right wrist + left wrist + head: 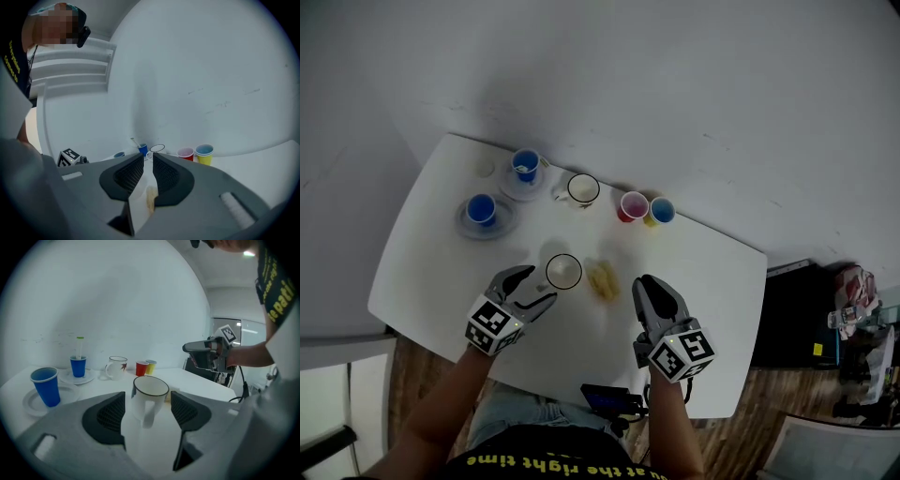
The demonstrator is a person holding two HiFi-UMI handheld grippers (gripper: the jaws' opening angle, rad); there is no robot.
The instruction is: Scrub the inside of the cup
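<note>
Well, white cup [563,272]: it stood upright on the counter [703,281], toward the front edge. A dark line ran round its rim, its handle was turned toward the left gripper, and its inside showed plain white.
Left gripper [536,288]: it was low beside the cup with its fingers [108,416] spread wide. In the left gripper view the cup sat in line with the gap, just at the fingertips, and neither pad touched it.
Right gripper [647,284]: it was to the right of the cup and apart from it. Its fingers [127,174] were only a narrow slit apart and pressed on nothing.
Sponge [603,279]: a yellow lump, it lay flat on the counter just right of the cup, between the two grippers.
Near blue cup [481,209]: it stood upright in the middle of a pale plate [502,223] toward the left end. Its inside looked blue, and I could not tell whether it held anything.
Far blue cup [525,166]: it stood on a saucer [508,190] by the back edge, and a thin stick [79,347] stood up out of it.
Mug [581,190]: it was white with a dark rim and a small red mark on its side. It stood just right of the saucer, and its inside was pale.
Red cup [634,205]: it was further right along the back, with a pinkish inside.
Yellow cup [205,159]: it was touching or just beside the red cup. Blue showed inside its mouth, with a blue rim standing above the yellow.
</note>
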